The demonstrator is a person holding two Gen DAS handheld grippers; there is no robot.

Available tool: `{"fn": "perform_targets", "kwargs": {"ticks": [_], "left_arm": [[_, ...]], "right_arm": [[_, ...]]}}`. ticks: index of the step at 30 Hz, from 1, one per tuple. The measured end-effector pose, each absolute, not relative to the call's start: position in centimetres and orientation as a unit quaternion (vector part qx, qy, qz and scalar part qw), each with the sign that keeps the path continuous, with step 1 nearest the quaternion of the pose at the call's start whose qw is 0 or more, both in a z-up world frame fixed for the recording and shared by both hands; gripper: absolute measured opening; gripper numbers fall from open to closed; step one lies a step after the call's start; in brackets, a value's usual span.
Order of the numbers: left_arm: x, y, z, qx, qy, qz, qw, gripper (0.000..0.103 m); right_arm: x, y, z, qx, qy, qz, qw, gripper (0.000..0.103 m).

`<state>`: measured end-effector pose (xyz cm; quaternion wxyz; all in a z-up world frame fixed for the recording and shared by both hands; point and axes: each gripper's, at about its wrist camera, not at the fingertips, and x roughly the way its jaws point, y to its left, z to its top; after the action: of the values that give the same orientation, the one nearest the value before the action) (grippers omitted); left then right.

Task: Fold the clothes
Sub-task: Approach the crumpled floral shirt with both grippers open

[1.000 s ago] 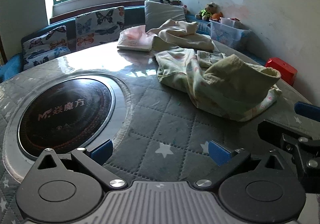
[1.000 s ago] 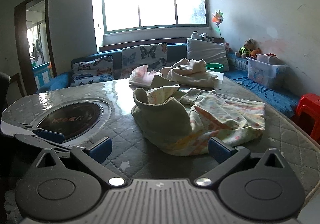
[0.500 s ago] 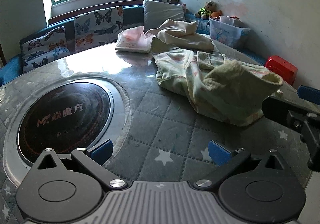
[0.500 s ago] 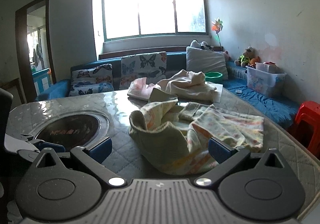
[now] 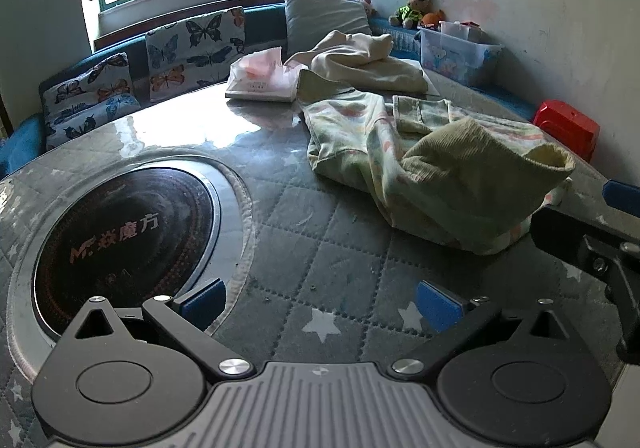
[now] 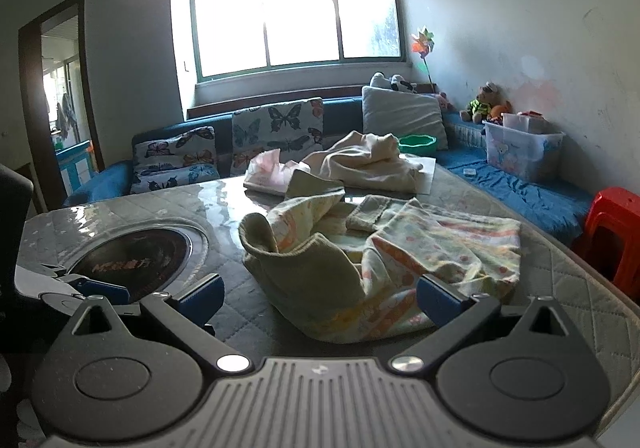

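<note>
A crumpled pale green garment with a pastel print (image 5: 452, 168) (image 6: 372, 248) lies in a heap on the quilted round table (image 5: 312, 244) (image 6: 592, 300). A cream garment (image 5: 360, 60) (image 6: 372, 164) lies bunched behind it at the table's far side. My left gripper (image 5: 320, 298) hovers open over bare table, left of and nearer than the green garment. My right gripper (image 6: 320, 294) stands open just short of the heap's near edge, nothing between its fingers. The right gripper's arm (image 5: 592, 240) shows at the right edge of the left wrist view.
A dark round hotplate (image 5: 116, 236) (image 6: 132, 264) is set into the table on the left. A pink-and-white tissue pack (image 5: 260, 78) (image 6: 272, 172) lies at the back. A cushioned bench (image 6: 248, 136), a clear storage box (image 6: 524, 148) and a red stool (image 6: 612, 232) surround the table.
Both grippers have drawn back and risen slightly, so the garment looks farther off and more of the room shows. The clothes have not moved.
</note>
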<state>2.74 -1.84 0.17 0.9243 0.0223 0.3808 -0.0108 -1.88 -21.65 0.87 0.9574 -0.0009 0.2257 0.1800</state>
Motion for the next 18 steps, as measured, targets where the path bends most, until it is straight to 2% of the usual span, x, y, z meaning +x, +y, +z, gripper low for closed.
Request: {"fn": "perform_targets", "kwargs": {"ticks": [18], "left_arm": [[5.3,-1.6,0.8,0.03,0.382,-0.003,0.924,0.103]], "right_arm": [[1.2,-20.1,4.2,-0.007,0.202,0.188,0.961,0.103]]}}
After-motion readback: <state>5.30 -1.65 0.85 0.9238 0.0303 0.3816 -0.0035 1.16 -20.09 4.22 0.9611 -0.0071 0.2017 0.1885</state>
